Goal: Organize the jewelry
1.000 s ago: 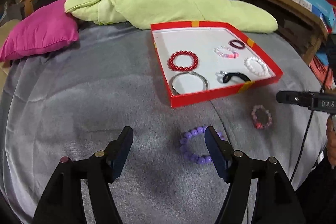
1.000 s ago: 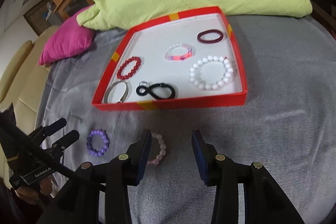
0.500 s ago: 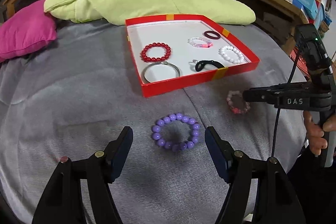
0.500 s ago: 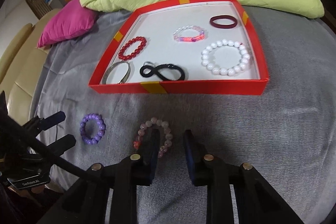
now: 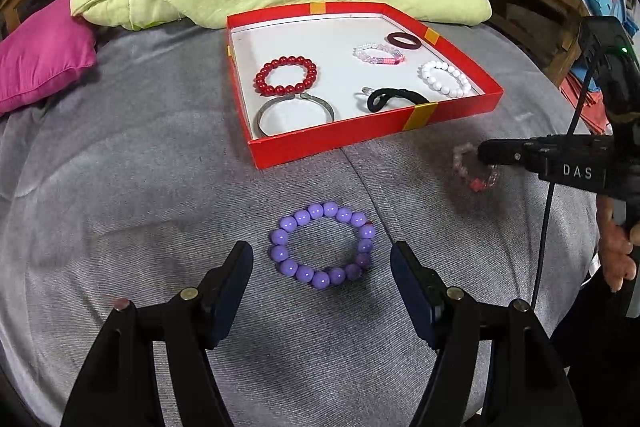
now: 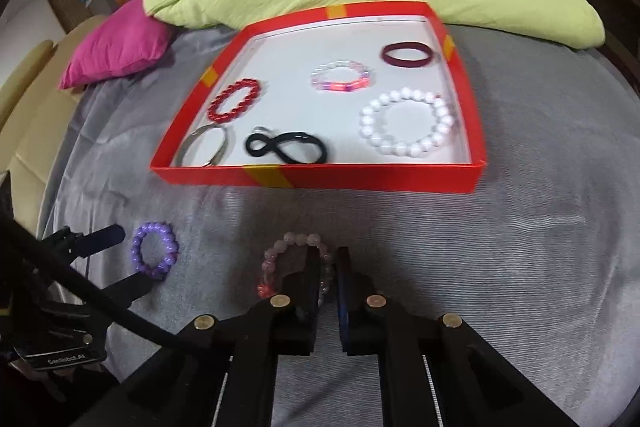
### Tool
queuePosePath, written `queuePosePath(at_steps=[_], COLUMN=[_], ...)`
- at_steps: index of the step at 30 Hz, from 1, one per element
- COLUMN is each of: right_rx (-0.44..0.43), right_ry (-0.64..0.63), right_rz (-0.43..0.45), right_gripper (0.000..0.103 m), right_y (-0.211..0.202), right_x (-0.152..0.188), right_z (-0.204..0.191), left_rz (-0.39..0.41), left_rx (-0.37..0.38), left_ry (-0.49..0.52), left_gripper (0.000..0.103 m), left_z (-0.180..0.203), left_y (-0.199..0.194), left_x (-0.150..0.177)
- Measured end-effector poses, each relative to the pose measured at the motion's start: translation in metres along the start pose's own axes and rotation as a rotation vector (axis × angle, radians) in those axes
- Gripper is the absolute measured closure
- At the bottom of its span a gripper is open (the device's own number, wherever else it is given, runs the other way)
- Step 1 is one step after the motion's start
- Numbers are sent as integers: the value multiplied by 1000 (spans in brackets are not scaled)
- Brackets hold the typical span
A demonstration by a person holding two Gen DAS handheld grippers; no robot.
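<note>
Beside red box, right gripper point(image 6: 329, 267) clamping pink bracelet point(image 6: 280, 253)

Black grippers: left gripper point(image 5: 322, 267), right gripper point(image 6: 329, 267); brass screws, dark-blue pads, "DAS" marking, possibly partial.

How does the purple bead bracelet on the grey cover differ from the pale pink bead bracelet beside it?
The purple bead bracelet has big opaque beads; the pale pink bead bracelet has smaller, translucent ones. The purple one lies free between the open left gripper fingers; the pink one is pinched in the shut right gripper. Both lie on the grey cover, outside the red box.
</note>
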State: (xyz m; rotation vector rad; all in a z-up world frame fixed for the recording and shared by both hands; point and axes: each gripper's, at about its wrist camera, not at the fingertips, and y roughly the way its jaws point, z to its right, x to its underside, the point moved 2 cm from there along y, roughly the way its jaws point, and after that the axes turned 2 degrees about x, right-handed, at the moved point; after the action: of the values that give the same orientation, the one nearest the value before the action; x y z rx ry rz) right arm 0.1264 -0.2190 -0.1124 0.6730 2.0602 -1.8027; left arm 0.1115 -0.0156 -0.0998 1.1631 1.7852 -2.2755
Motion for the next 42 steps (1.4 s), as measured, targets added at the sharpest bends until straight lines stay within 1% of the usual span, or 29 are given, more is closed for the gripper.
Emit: queuePosePath(at_steps=[2,6,10,15,21,24,26,27,32,36,38,39,40,41,42], right_rx=[6,-3,-23,-25,-36,-43,-48,-50,-60,-66,-71,-75,-77,-79,-79], right_ry=[10,20,54,49,54,54,52,52,50,48,50,54,56,58,58], right_rz=[-29,-42,-62,-59,-60,-61,-60,-60,-60,-59,-59,-60,-61,-62,-63], right_gripper=[95,94,92,92,92,92,92,92,92,92,92,92,92,92,92], right_y=[5,6,9,10,10,10,10,10,11,10,10,10,11,11,11], right_x=[2,1,0,1,1,1,1,1,1,1,1,1,1,1,1], right_z=[4,5,10,9,11,12,13,13,13,13,14,15,15,15,15], left_rz=[-11,-42,-52,-49,-41,-36,-39,-41,-39,-81,-62,-40,-31,-21,-17], left_rx=[-3,-20,-63,-91,-102,-115,-121,-126,-132,-122,-158,-180,-179,-164,-141], left_ry=[-3,-17,5,20,-5,-17,-41,-54,-86,-57,-47,-42,-43,-52,-66], left_gripper=[31,31,30,23,15,9,1,0,0,0,0,0,3,13,20], left_z=[0,-1,3,7,3,2,0,-1,-2,-2,-3,-4,-5,-7,-9], left_y=[3,11,17,22,23,25,27,28,27,24,21,18,16,14,13], left_x=[1,2,5,6,7,8,9,10,13,9,6,4,3,1,1])
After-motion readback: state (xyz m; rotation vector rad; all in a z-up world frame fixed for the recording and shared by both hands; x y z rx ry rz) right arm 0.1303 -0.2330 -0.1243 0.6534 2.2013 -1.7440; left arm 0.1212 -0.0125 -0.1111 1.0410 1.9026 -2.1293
